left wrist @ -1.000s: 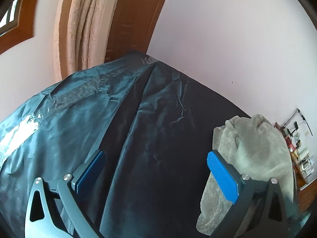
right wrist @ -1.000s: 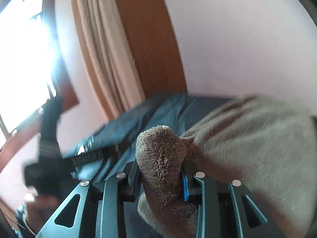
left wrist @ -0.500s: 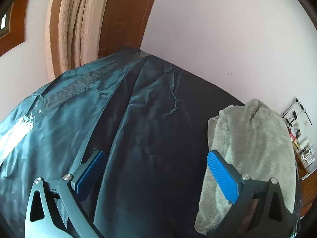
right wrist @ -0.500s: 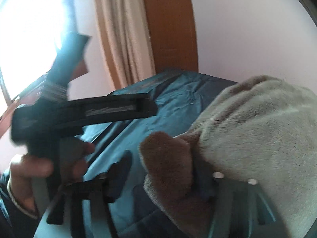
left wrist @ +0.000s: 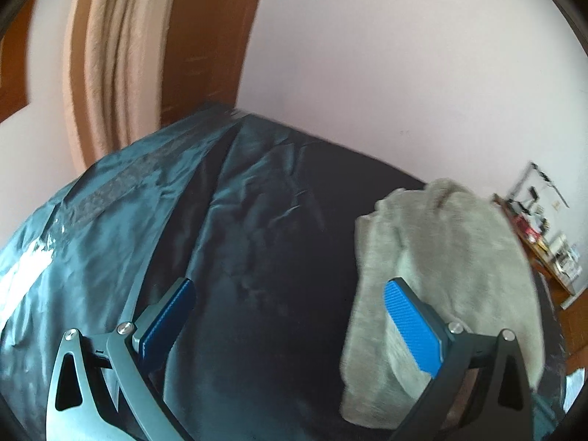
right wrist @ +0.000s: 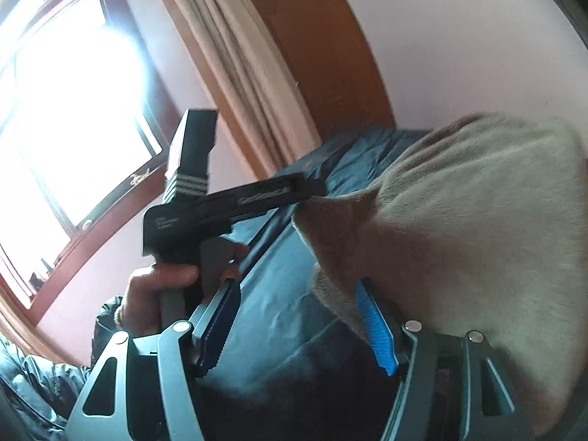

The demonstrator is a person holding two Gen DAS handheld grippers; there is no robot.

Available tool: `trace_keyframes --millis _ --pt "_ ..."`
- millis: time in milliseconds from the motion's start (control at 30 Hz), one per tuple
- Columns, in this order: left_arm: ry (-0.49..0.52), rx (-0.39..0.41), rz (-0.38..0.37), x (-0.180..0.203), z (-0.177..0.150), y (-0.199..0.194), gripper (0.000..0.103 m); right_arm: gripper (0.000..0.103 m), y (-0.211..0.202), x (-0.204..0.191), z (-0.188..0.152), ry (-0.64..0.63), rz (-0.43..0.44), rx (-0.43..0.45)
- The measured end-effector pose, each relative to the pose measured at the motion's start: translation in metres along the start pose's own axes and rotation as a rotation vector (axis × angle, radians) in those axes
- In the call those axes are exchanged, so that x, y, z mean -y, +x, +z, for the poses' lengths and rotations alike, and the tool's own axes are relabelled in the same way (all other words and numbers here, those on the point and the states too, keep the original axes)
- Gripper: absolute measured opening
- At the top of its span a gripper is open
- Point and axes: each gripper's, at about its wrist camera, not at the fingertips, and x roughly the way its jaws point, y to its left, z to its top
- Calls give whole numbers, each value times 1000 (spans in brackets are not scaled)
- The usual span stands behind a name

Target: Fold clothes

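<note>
Plainly, both claws gape, released — left gripper (left wrist: pixel 290 316) and right gripper (right wrist: pixel 301 323) — beside the grey fleece garment (left wrist: pixel 452 257) at right; dark sheet (left wrist: pixel 257 239) bare at centre.

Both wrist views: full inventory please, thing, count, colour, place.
fleece garment: 1, grey-beige, on bed's right side
bed cover: 1, dark teal, over bed
curtain: 1, cream, behind bed
wood panel: 1, brown, beside curtain
window: 1, bright, brown frame, left
cluttered shelf: 1, mixed colours, far right
left hand-held gripper: 1, grey, blue pads, open
right hand-held gripper: 1, grey, blue pads, open beside garment
hand: 1, gripping left handle
</note>
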Motion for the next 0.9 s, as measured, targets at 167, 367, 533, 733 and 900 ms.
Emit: trace_keyframes --millis 167,367,533,733,900 --pt "128 57 -53 32 3 -28 103 67 -10 9 10 27 -135 115" --pt "129 -10 -52 35 0 -18 103 67 -16 12 -4 19 -280 117" --pt "-148 -162 -285 -9 2 -2 103 74 -38 13 -16 12 -291 118" --pt "-314 -272 -455 -27 1 6 103 79 -43 13 -14 -9 -307 144" --pt "-320 -344 -555 -6 -4 12 103 79 -28 16 -9 -35 -333 148"
